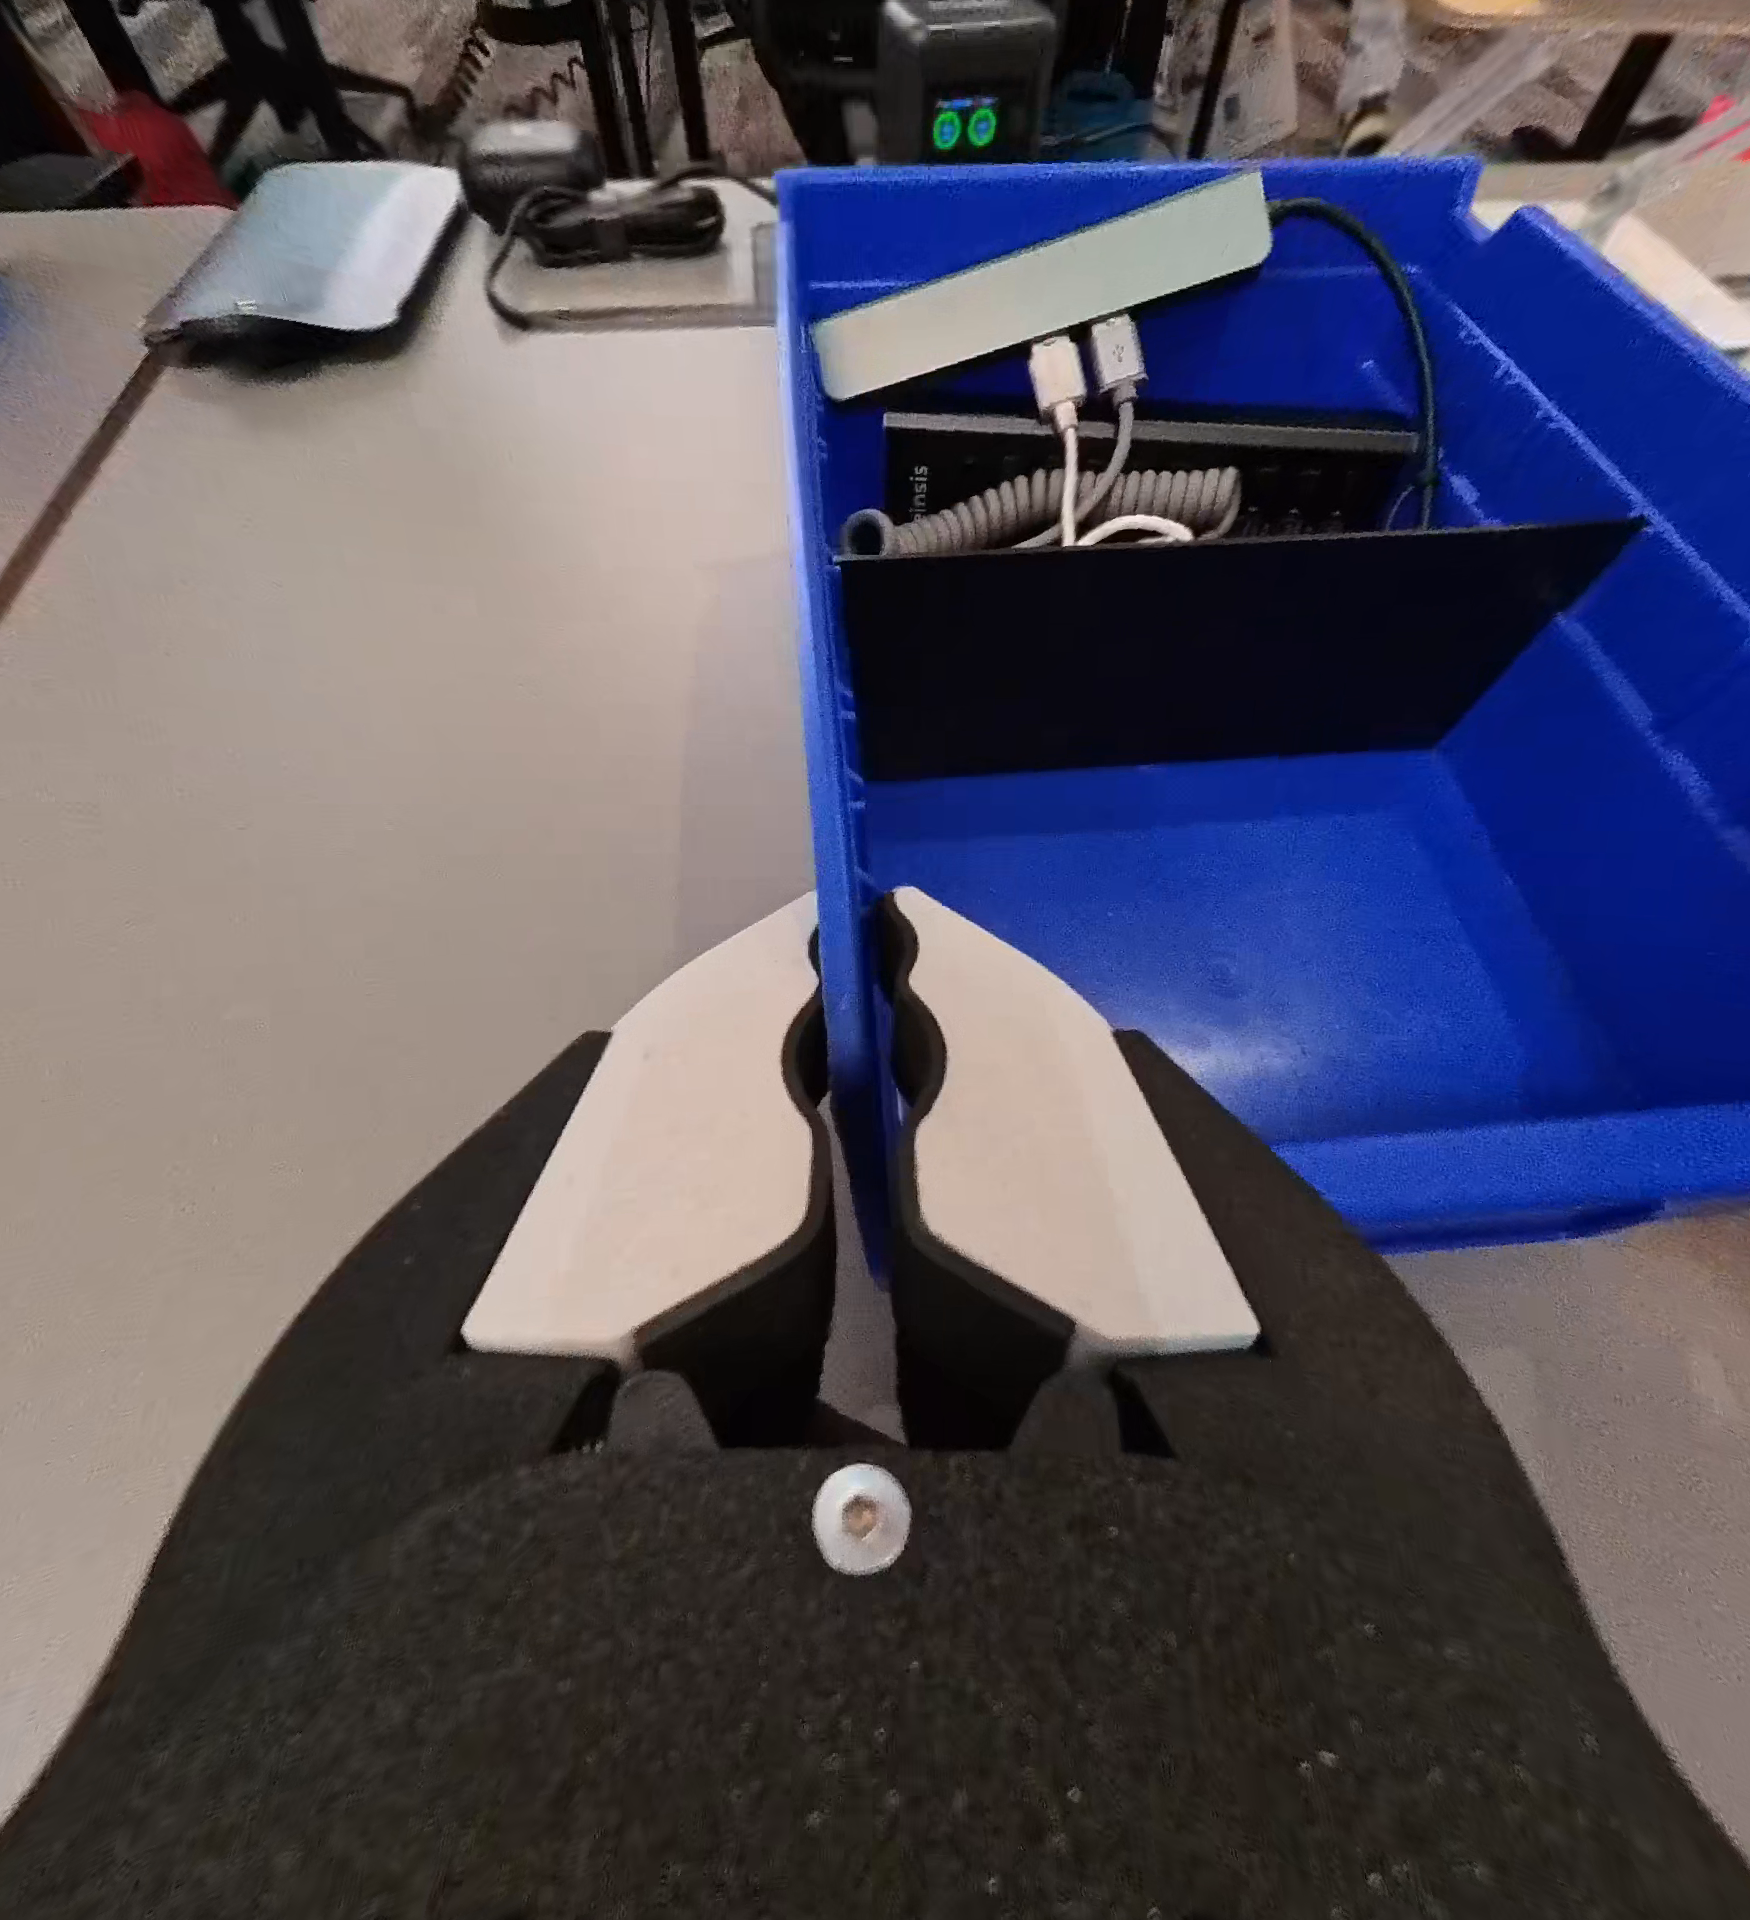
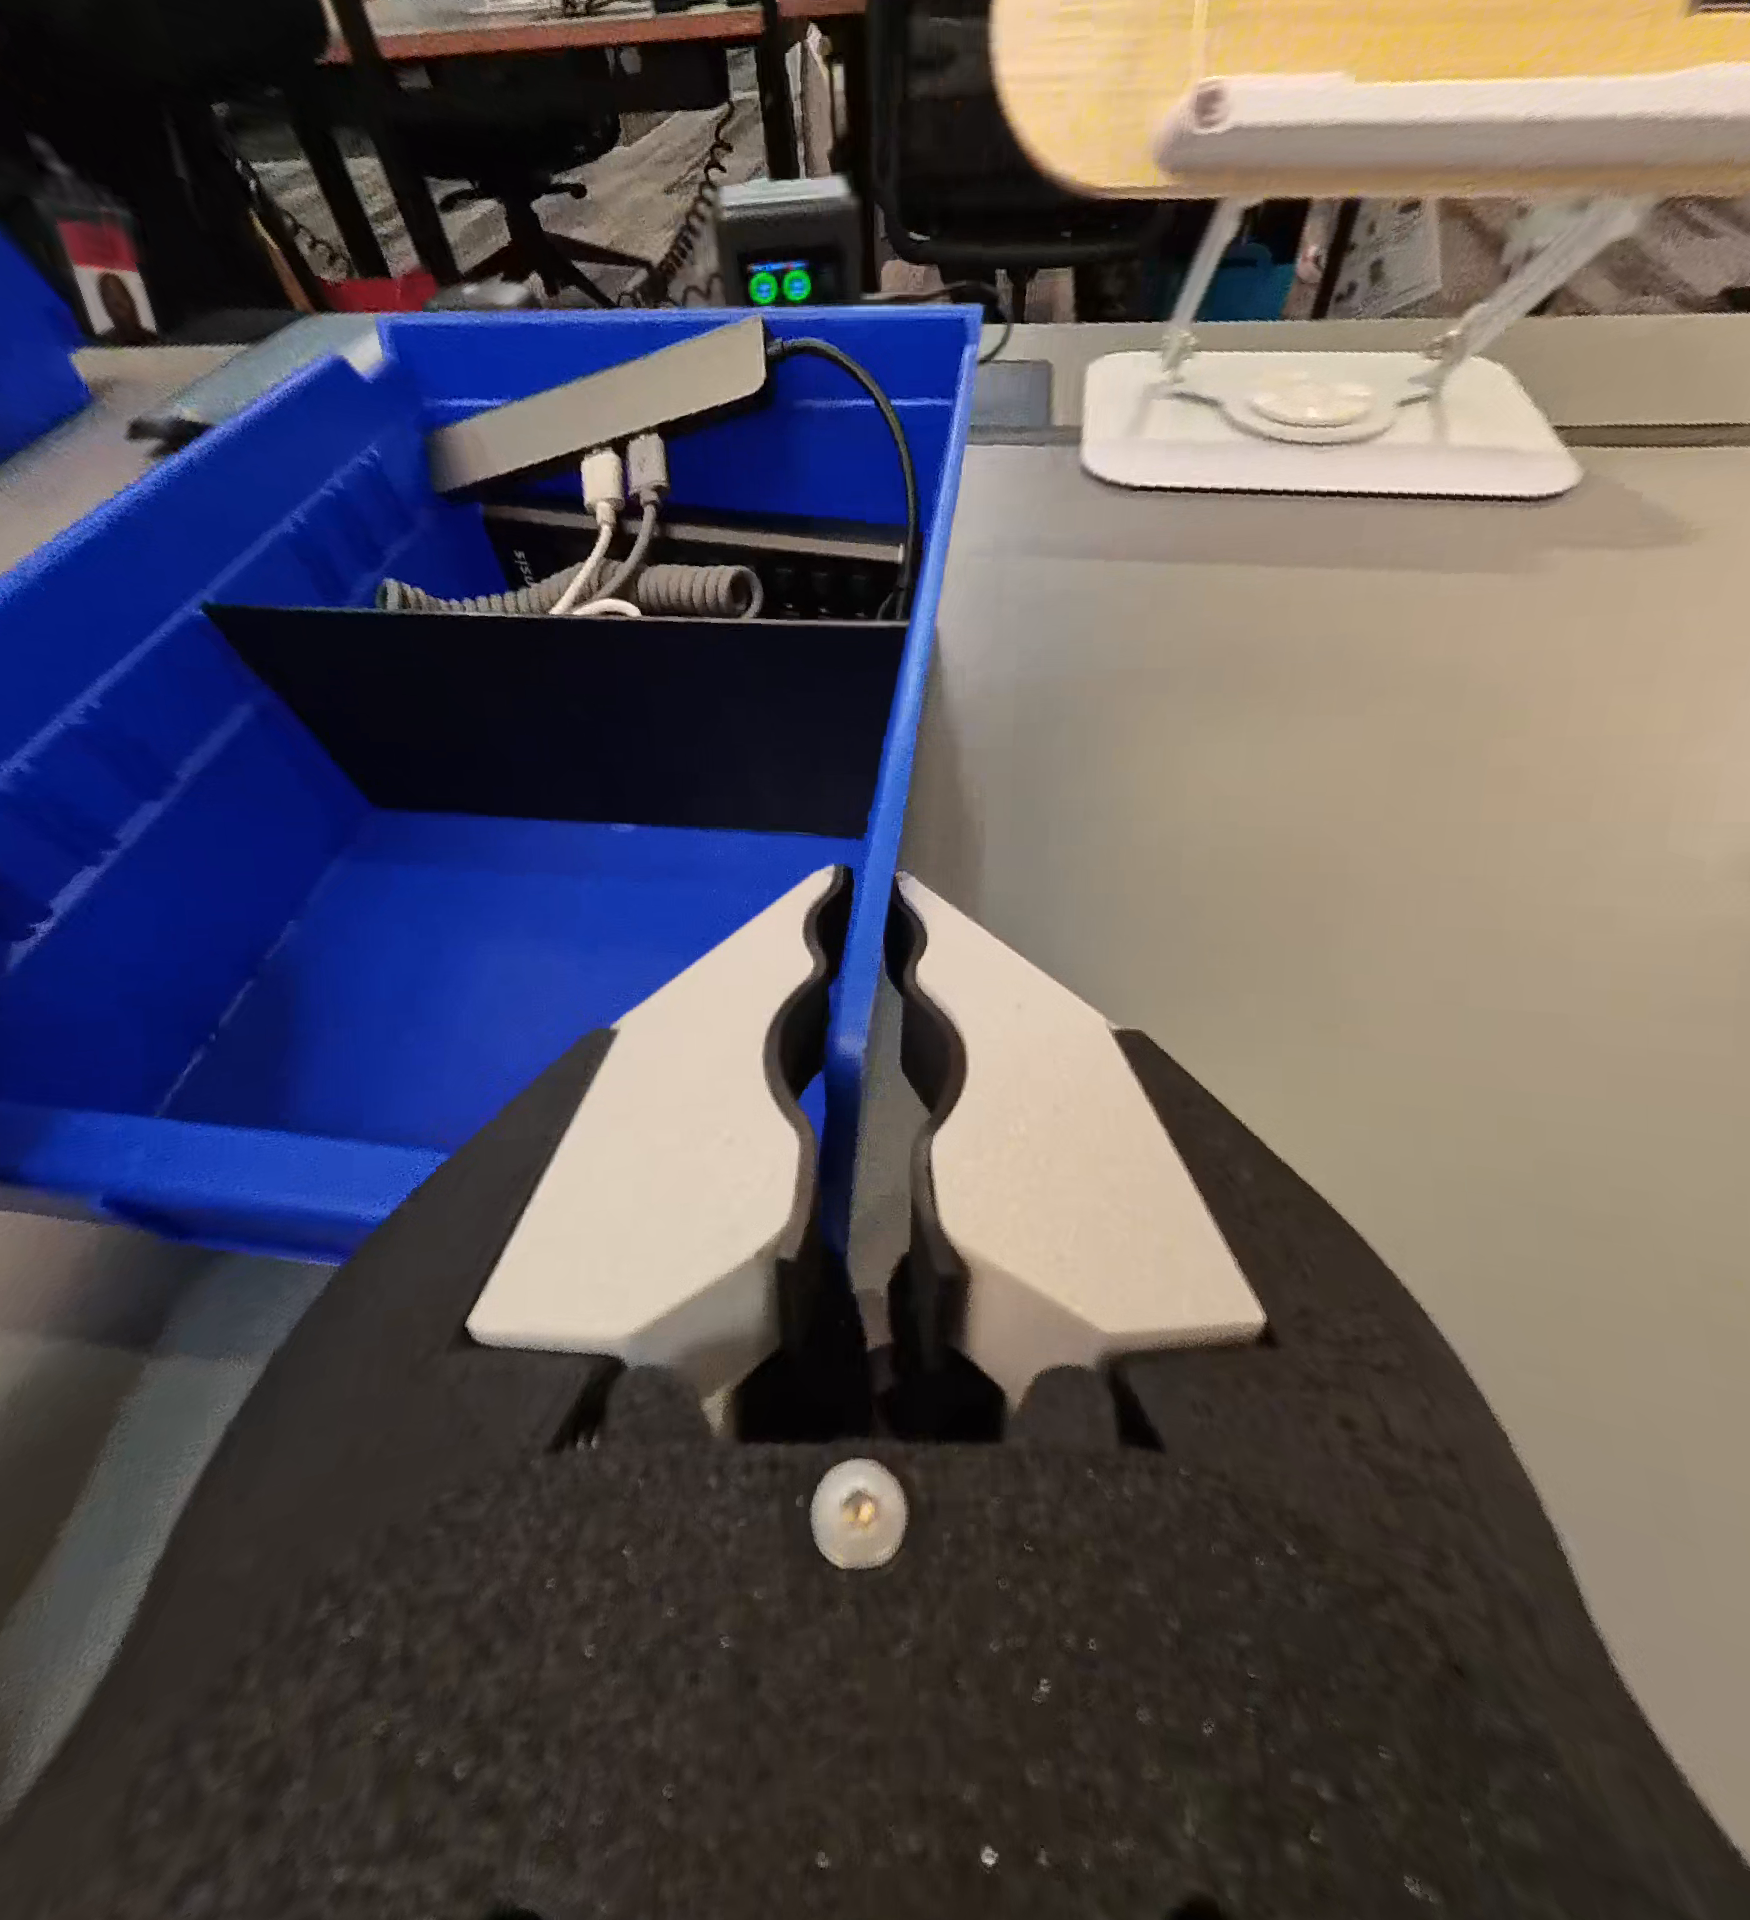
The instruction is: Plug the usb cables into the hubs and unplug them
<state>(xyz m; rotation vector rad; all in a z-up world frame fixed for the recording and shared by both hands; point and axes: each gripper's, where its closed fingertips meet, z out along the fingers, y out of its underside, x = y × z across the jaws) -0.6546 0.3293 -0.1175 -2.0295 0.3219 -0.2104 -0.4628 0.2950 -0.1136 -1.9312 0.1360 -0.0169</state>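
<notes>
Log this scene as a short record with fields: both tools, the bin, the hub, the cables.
left tool: shut on blue bin's left wall
right tool: shut on bin's right wall
blue bin: on table, black divider across it
slim grey hub: tilted, in far compartment
cables: white plug and grey plug both inserted in hub
near compartment: nothing in it

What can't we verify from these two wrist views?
- Black hub: lower part hidden behind the black divider in both views, with the coiled grey cable across its ports.
- Far ends of the white cable and the coiled one: hidden behind the divider.
- Silver hub: its underside and any free ports face away.
- Left hand-held gripper and right hand-held gripper: each straddles a blue bin wall; firm clamping unclear.
</notes>
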